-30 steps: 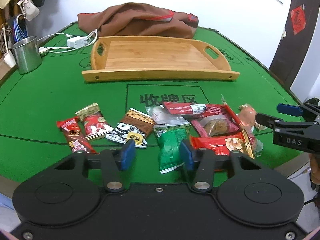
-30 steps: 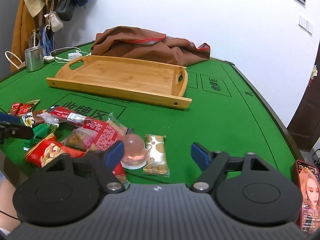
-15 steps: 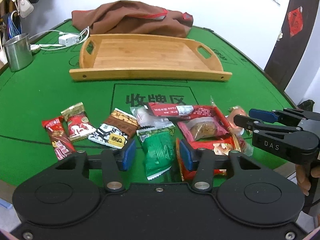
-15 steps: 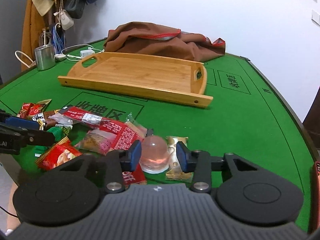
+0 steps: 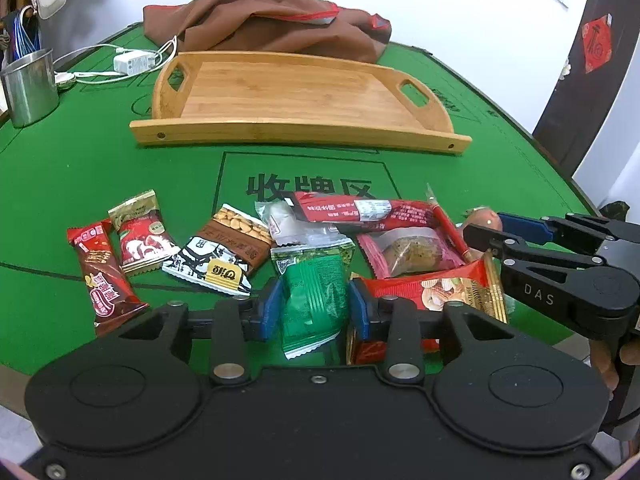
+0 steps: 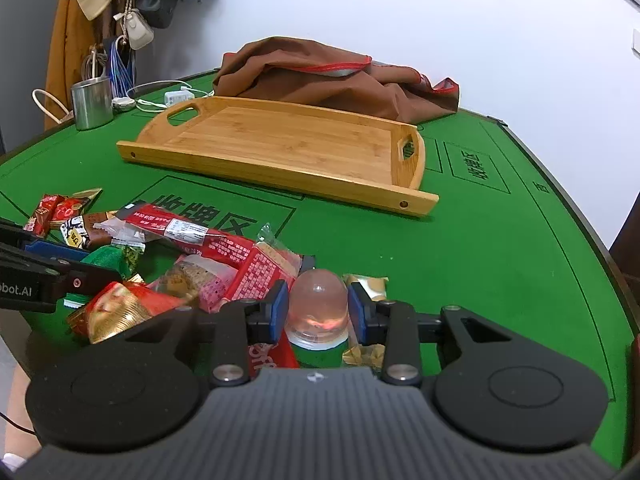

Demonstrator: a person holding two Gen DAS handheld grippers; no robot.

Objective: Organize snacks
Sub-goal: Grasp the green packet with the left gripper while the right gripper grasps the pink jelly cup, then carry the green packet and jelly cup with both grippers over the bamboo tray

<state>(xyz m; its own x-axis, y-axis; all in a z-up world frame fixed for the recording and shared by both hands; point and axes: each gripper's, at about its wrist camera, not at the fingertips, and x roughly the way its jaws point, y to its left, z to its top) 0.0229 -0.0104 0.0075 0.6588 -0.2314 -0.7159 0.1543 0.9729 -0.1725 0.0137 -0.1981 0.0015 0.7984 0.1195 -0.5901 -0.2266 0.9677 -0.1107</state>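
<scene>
1. The left gripper (image 5: 314, 314) hangs low over the near edge of the green desk (image 5: 80, 168), its 2 blue-padded fingers (image 5: 269, 312) set on either side of a green snack packet (image 5: 314, 300); whether the pads press the wrapper cannot be told.
2. The right gripper (image 6: 318, 314) has its fingers (image 6: 276, 312) closed against the sides of a clear jelly cup (image 6: 318, 304), which stands upright on the desk.
3. Just right of the cup lies a gold spotted packet (image 6: 366, 284), partly hidden by the right finger.
4. The other snacks lie in a loose heap near the front: a long red packet (image 5: 352, 211), a red nut packet (image 5: 436, 286), a brown peanut bar (image 5: 224, 252) and 2 small red packets (image 5: 120, 248) at the left.
5. The bamboo tray (image 5: 296, 132) sits farther back, well apart from the snacks.
6. Beyond it are a brown cloth (image 5: 272, 20), a steel cup (image 5: 30, 86) and a white charger (image 5: 132, 62).
</scene>
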